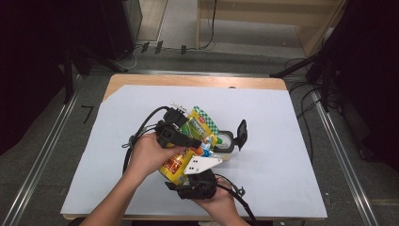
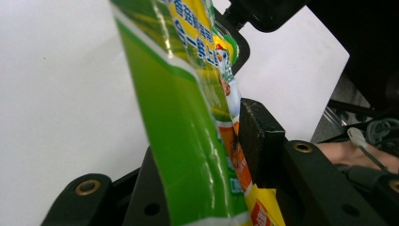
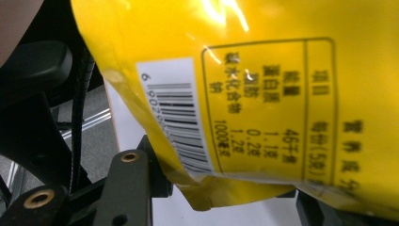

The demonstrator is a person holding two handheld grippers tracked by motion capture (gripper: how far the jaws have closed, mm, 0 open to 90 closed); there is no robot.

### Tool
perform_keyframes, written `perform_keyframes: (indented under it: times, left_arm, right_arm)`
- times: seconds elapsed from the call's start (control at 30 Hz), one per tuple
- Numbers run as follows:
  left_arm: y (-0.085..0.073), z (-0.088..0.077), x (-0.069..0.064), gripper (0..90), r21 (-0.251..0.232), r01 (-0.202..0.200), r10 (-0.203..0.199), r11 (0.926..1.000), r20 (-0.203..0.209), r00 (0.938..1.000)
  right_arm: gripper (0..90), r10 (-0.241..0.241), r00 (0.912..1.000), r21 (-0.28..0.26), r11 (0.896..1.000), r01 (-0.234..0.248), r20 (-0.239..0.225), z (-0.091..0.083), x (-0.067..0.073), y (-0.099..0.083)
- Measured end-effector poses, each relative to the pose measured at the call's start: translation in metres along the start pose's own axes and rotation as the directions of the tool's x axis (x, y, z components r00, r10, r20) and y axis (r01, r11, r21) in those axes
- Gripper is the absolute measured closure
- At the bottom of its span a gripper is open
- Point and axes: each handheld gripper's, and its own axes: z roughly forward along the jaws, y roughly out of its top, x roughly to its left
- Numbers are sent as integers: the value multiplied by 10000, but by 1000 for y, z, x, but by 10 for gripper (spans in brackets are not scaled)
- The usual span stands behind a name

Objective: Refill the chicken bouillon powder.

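Gripping one yellow-green pouch (image 1: 188, 146) together, left gripper (image 1: 175, 134) and right gripper (image 1: 195, 183) both clamped it, jaws part-closed. Step looked like a handover; next probably one releases.

- The pouch (image 1: 188, 141) is a glossy foil packet, green at its upper end and yellow at its lower end, with a green-and-white chequered patch near the top and printed pictures on its face.
- In the high view it is held off the white table cover, near the middle of the table, slanting from lower left to upper right.
- In the left gripper view the pouch (image 2: 188, 117) stands edge-on, its shiny green side creased and its yellow bottom hem at the lower edge of the frame.
- In the right gripper view its yellow back (image 3: 263, 94) bears a white barcode label and a boxed table of small print; the bottom seam is crumpled.
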Motion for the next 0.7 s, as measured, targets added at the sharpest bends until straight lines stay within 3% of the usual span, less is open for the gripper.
perform_keyframes:
  times: [0.33, 0.5, 0.7]
  left_arm:
    - [2, 7, -1, 723, 195, -221, 224, 9996, -155, 9996]
    - [3, 10, 0, 725, 301, -171, 175, 9994, -136, 9998]
    - [4, 11, -1, 675, 302, 14, -15, 9995, 54, 10000]
  right_arm:
    - [519, -269, 9993, 262, 9993, 262, 266, 3, 4, 0]
    - [551, -108, 9990, 424, 9991, 89, 443, 4, 3, 0]
    - [600, 159, 9993, 213, 9996, -167, 336, 1, 0, 0]
